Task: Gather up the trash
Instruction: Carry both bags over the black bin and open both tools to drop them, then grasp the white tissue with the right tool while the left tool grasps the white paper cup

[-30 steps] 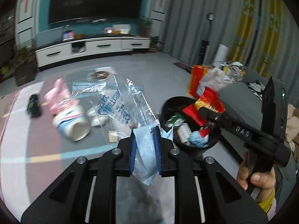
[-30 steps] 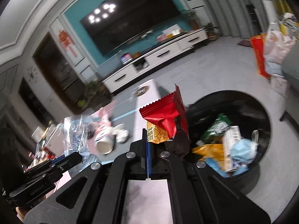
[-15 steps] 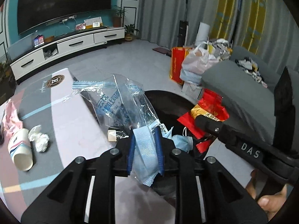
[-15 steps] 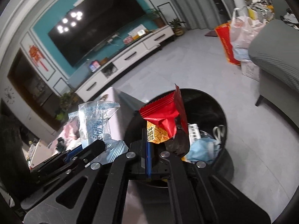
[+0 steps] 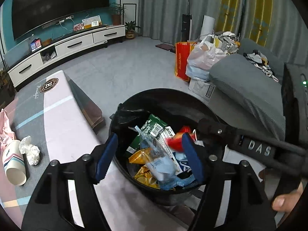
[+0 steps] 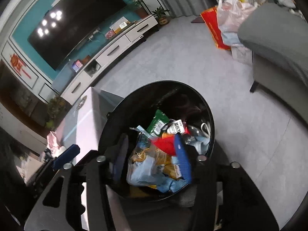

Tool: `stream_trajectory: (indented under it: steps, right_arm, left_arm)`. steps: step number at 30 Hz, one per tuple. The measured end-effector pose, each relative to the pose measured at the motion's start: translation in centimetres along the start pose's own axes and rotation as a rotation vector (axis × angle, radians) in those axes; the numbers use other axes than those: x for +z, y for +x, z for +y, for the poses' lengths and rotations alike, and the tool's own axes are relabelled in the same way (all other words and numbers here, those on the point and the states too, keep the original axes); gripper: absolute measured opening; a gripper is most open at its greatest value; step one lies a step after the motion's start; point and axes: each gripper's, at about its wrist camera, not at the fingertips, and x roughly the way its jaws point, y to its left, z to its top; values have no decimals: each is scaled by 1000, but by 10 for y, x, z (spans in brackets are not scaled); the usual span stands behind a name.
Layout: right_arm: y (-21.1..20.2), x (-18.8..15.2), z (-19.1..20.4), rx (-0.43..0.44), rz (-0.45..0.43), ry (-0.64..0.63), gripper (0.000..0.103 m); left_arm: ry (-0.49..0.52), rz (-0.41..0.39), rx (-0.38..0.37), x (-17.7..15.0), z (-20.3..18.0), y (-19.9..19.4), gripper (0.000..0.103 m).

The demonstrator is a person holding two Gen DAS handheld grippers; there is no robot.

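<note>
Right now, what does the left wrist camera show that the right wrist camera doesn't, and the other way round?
Only the left wrist view shows the paper cup lying on its side and the crumpled tissue beside it on the table, plus a hand gripping the right gripper's handle. Only the right wrist view shows the red wall ornament left of the TV. Both show the black trash bin, the clear plastic bag and red wrapper inside it.

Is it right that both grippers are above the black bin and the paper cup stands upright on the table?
Not quite. The paper cup lies on its side on the table, beside a crumpled tissue, as the left wrist view shows. Both grippers are above the black bin.
</note>
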Motion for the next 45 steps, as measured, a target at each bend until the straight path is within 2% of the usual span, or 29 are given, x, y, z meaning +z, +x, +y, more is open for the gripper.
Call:
stream_trajectory:
  steps: [4, 9, 15, 23, 28, 31, 35, 39, 45]
  right_arm:
    - [-7, 0, -1, 0, -28, 16, 52]
    - [-13, -2, 9, 42, -37, 11, 56]
    - [-17, -9, 42, 105, -51, -68, 58]
    - [2, -45, 118, 144, 21, -293, 59]
    - [19, -81, 168, 161, 61, -460, 59]
    - [32, -97, 187, 153, 79, -503, 59]
    - [48, -110, 209, 150, 102, -533, 59]
    - [63, -117, 225, 164, 119, -528, 59]
    - [76, -117, 241, 169, 129, -529, 59]
  left_arm:
    - [-19, -26, -6, -5, 10, -16, 75]
    - [-76, -67, -10, -23, 29, -47, 82]
    - [-218, -107, 31, -71, 75, -95, 88]
    - [-363, -118, 195, -118, 165, -144, 91]
    - [-497, -105, 234, -146, 213, -153, 91]
    - [-557, -109, 262, -149, 232, -162, 95]
    - [-636, -137, 286, -157, 251, -171, 98]
    - [-710, -106, 292, -166, 265, -169, 98]
    - [-757, -91, 296, -174, 279, -169, 98]
